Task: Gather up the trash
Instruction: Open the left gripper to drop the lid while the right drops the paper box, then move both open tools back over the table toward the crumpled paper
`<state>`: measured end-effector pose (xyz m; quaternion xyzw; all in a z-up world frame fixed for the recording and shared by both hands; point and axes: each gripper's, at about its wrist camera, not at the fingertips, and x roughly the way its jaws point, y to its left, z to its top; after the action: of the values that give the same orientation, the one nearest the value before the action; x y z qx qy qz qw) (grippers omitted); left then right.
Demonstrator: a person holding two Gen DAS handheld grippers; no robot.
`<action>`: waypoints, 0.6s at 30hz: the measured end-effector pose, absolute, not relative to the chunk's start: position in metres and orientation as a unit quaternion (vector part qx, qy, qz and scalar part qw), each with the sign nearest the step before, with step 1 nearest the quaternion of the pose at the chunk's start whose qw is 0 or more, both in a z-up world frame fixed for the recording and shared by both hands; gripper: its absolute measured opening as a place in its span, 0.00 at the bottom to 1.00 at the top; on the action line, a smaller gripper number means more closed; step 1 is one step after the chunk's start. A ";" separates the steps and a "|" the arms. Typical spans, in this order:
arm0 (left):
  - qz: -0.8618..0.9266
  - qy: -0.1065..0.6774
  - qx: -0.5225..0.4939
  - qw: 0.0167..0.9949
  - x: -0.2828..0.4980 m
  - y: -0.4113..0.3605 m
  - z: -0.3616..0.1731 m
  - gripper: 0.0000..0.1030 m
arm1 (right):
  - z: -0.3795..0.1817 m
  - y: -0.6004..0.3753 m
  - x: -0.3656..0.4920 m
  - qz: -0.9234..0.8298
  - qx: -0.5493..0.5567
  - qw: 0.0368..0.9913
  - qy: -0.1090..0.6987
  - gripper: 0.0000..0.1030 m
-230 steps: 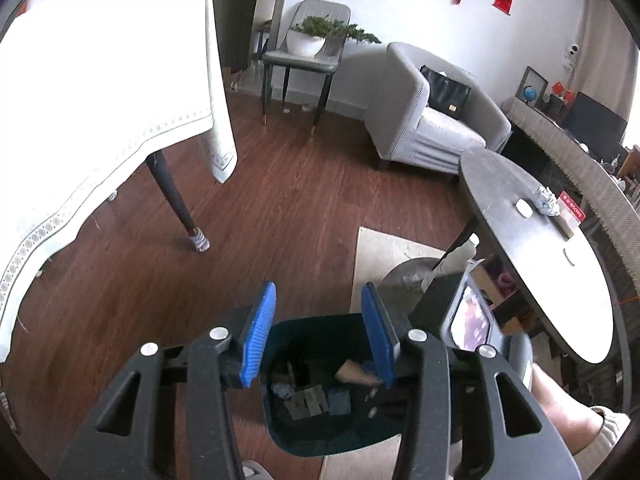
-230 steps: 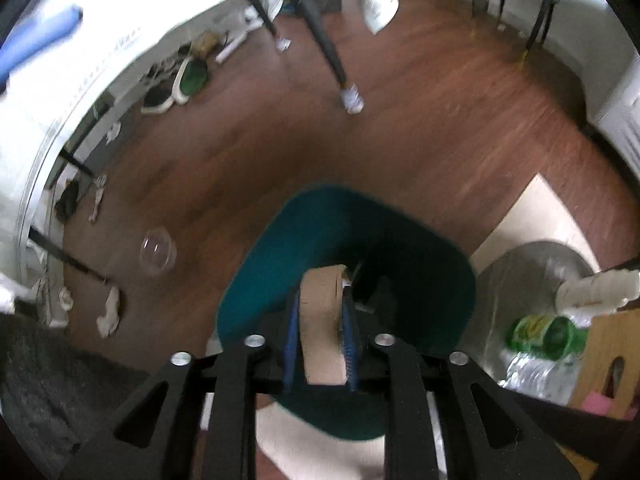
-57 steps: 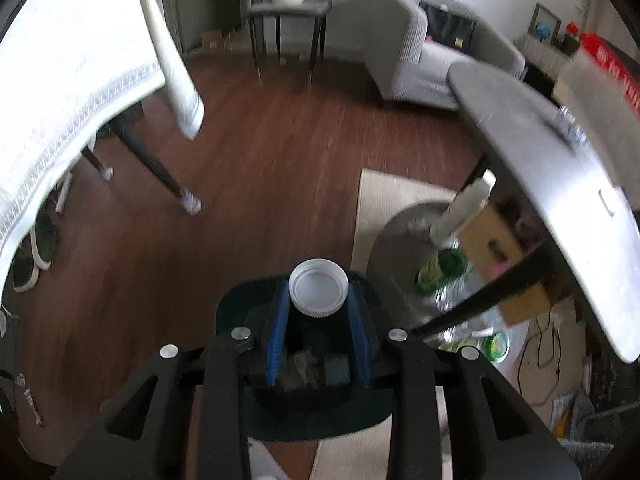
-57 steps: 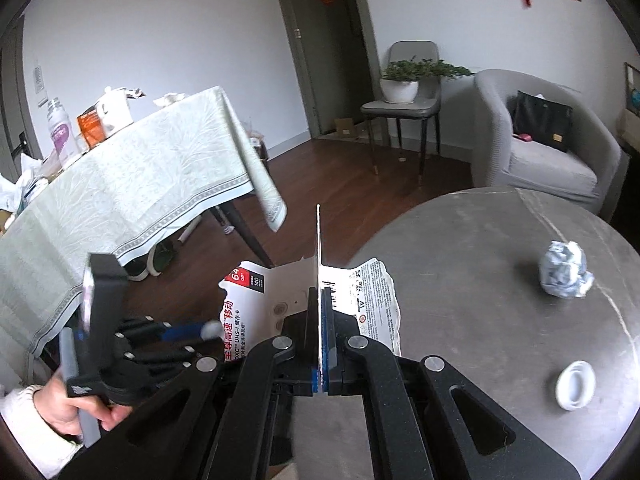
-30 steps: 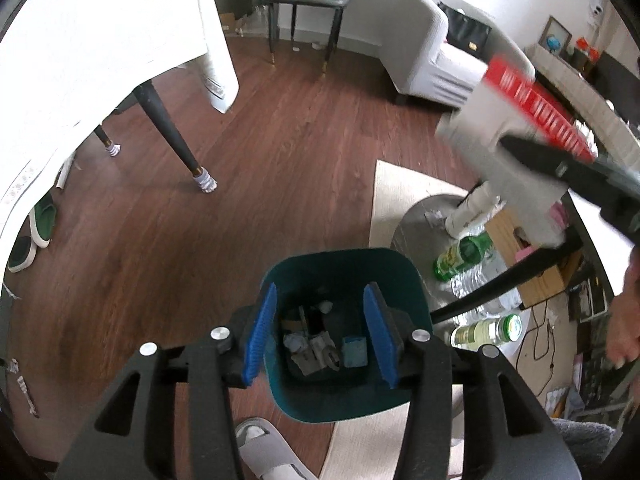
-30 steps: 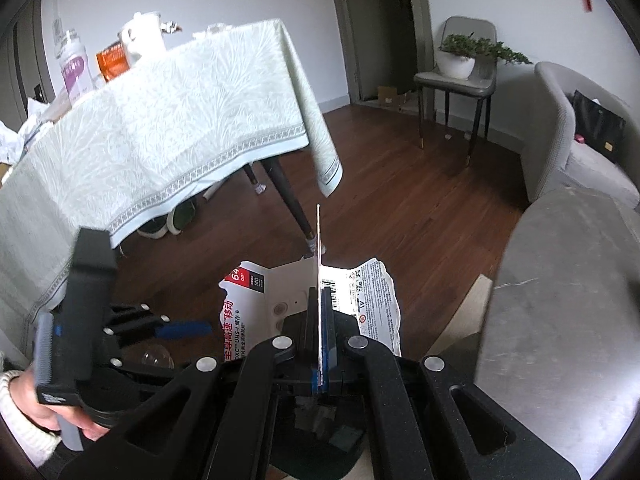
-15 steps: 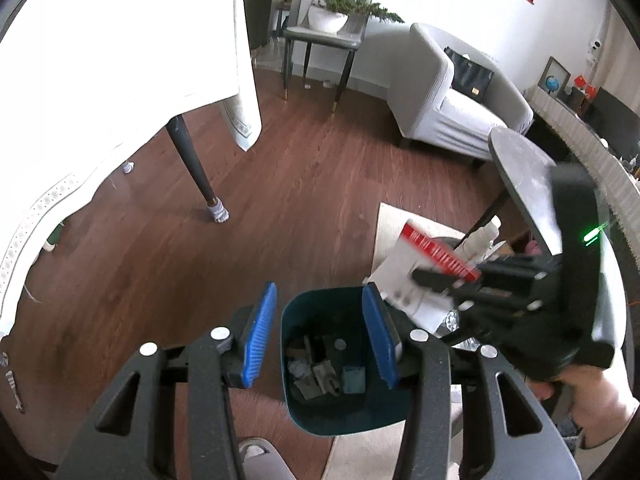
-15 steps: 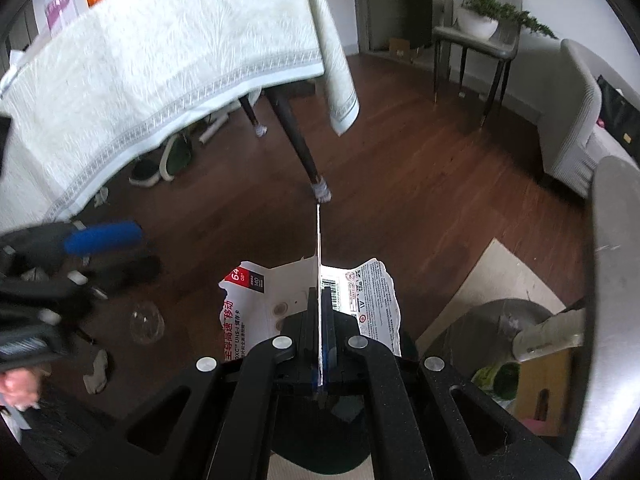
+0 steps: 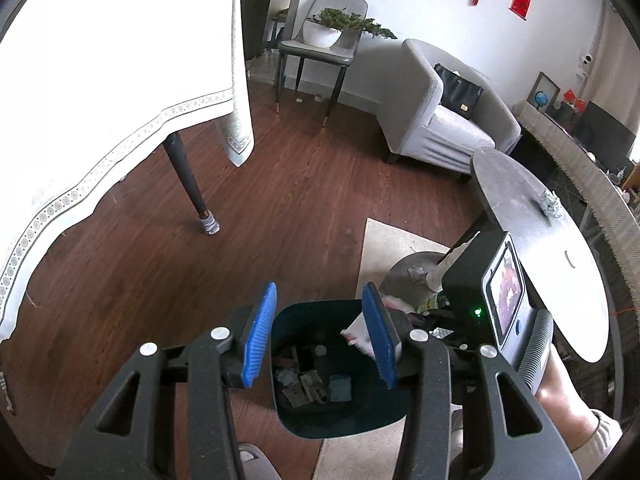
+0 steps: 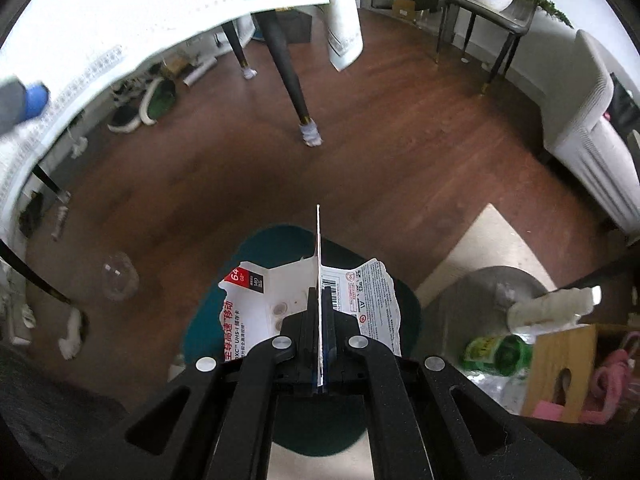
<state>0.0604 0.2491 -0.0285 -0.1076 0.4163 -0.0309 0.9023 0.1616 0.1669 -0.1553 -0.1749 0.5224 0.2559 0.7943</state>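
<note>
A dark teal trash bin (image 9: 384,420) stands on the floor at the rug's edge, with several scraps and a white cap inside. My left gripper (image 9: 318,336) is open and empty just above the bin. My right gripper (image 10: 320,300) is shut on a torn white and red card package (image 10: 256,304) and holds it over the bin (image 10: 276,240). A corner of that package (image 9: 360,332) shows at the bin's right rim in the left wrist view. A crumpled paper ball (image 9: 550,202) and a white cap (image 9: 570,259) lie on the round grey table (image 9: 520,184).
A dining table with a white cloth (image 9: 100,92) stands on the left, its dark leg (image 9: 192,184) on the wood floor. A grey armchair (image 9: 444,120) and a chair with a plant (image 9: 320,40) are behind. Bottles (image 10: 496,354) and boxes sit under the round table.
My right gripper has carried the card package from the round table down over the bin. My left gripper has let a white cap fall into the bin and now stays open.
</note>
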 end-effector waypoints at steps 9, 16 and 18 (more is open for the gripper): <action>-0.035 0.406 -0.097 0.908 0.064 0.236 -0.019 0.46 | -0.132 0.143 0.158 0.249 -0.155 0.816 0.499 0.45; -0.038 0.378 -0.088 0.921 0.063 0.223 0.000 0.48 | -0.104 0.125 0.151 0.281 -0.114 0.824 0.478 0.45; -0.040 0.368 -0.081 0.925 0.062 0.215 0.006 0.49 | -0.095 0.116 0.149 0.289 -0.102 0.827 0.471 0.45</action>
<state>0.0621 0.2148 0.0058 -0.0809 0.3681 -0.0396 0.9254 0.1488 0.1164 -0.0949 -0.1020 0.4706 0.2892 0.8274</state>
